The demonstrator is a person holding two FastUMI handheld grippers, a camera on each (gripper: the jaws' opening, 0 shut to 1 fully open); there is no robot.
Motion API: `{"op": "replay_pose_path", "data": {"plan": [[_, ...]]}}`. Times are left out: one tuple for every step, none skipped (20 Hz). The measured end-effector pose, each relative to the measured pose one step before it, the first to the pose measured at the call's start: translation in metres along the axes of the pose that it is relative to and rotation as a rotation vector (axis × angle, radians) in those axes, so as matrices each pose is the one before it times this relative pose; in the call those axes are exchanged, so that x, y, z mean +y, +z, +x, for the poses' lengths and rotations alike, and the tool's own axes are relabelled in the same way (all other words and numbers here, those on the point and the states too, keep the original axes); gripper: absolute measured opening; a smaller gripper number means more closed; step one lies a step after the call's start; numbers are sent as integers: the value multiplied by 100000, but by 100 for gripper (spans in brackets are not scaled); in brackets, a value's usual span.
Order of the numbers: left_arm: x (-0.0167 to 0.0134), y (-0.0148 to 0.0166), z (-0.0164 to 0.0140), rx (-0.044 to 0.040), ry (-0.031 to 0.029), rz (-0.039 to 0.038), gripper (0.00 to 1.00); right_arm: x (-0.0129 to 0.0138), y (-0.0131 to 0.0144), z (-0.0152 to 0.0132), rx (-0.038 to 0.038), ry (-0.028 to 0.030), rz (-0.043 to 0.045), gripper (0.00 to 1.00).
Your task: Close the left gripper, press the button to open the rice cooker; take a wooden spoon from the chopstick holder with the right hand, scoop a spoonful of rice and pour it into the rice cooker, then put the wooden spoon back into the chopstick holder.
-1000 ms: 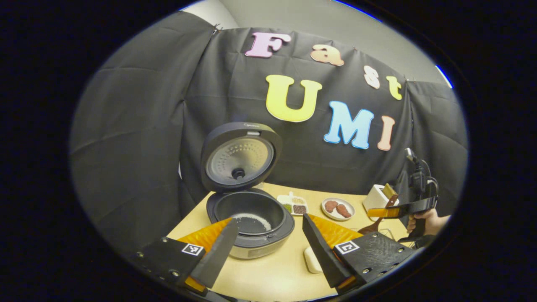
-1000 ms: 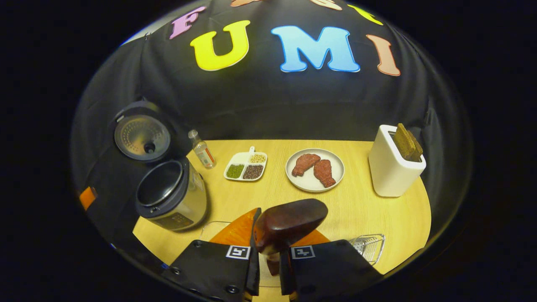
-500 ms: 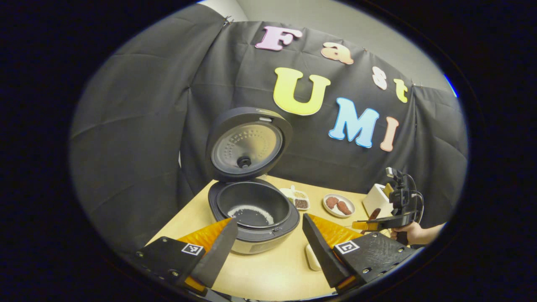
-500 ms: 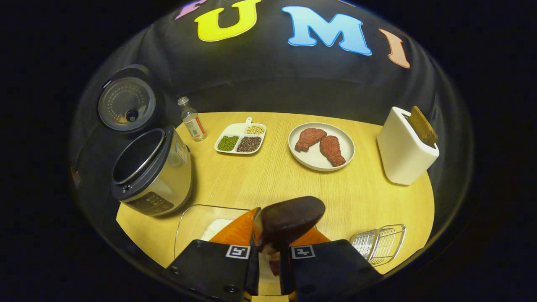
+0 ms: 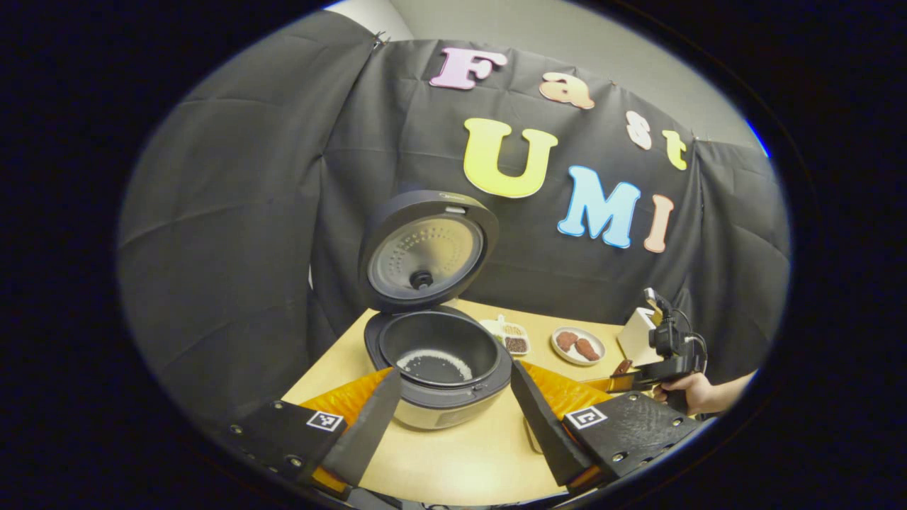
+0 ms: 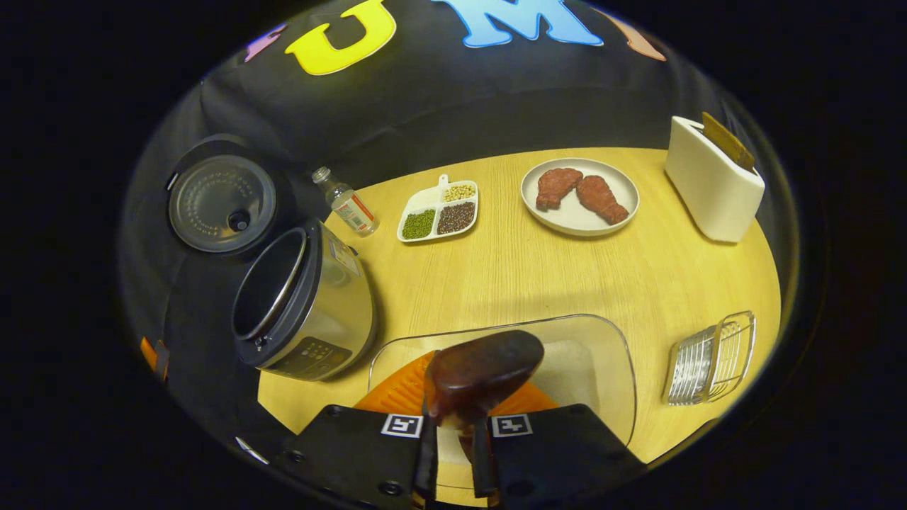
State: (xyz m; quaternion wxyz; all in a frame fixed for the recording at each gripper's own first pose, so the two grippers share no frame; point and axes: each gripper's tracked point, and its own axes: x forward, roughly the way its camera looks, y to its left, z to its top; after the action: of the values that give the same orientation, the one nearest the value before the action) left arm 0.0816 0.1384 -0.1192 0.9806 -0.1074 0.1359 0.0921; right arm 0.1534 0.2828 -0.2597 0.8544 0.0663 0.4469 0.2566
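Right tongs are pinching the wooden spoon, its handle mostly hidden; left tongs are gaping wide before the rice cooker.

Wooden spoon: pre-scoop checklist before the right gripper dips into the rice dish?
1. Right gripper shut on the wooden spoon: ok.
2. Spoon bowl above the glass dish: ok.
3. Rice in the dish: pale patch visible under the spoon, amount cannot tell.
4. Rice cooker lid up: ok; pot open, some rice already inside.
5. Left gripper open, in front of the cooker, holding nothing: ok.
6. Chopstick holder upright for the return: ok.
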Motion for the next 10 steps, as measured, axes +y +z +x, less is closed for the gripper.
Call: {"op": "replay_pose_path", "data": {"plan": [[179, -95, -163, 381, 219, -734, 97, 237, -164, -23, 396, 881, 3328, 21], [207, -284, -218, 166, 187, -755, 99, 361, -50, 25, 483, 1404, 3577, 21], [269, -225, -205, 234, 187, -573, 99, 369, -303, -89, 782, 1825, 3606, 21], [209, 43, -334, 274, 154, -306, 99, 120, -22, -124, 436, 1234, 3326, 21], [311, 14, -191, 157, 100, -11, 99, -170, -57, -108, 621, 302, 2707, 21], [67, -104, -211, 58, -57, 260, 99, -196, 85, -207, -380, 481, 1956, 21], [57, -3, -47, 117, -56, 516, 97, -244, 212, -202, -1043, 383, 2025, 21], [264, -333, 68, 265, -96, 774, 97, -360, 182, -290, -1053, 43, 2796, 21], [188, 77, -52, 78, -202, 1050, 99, -348, 190, -369, -932, 236, 3380, 21], [245, 11, -108, -388, -231, 1181, 97, -292, 381, -413, -991, 817, 3550, 21]]}}
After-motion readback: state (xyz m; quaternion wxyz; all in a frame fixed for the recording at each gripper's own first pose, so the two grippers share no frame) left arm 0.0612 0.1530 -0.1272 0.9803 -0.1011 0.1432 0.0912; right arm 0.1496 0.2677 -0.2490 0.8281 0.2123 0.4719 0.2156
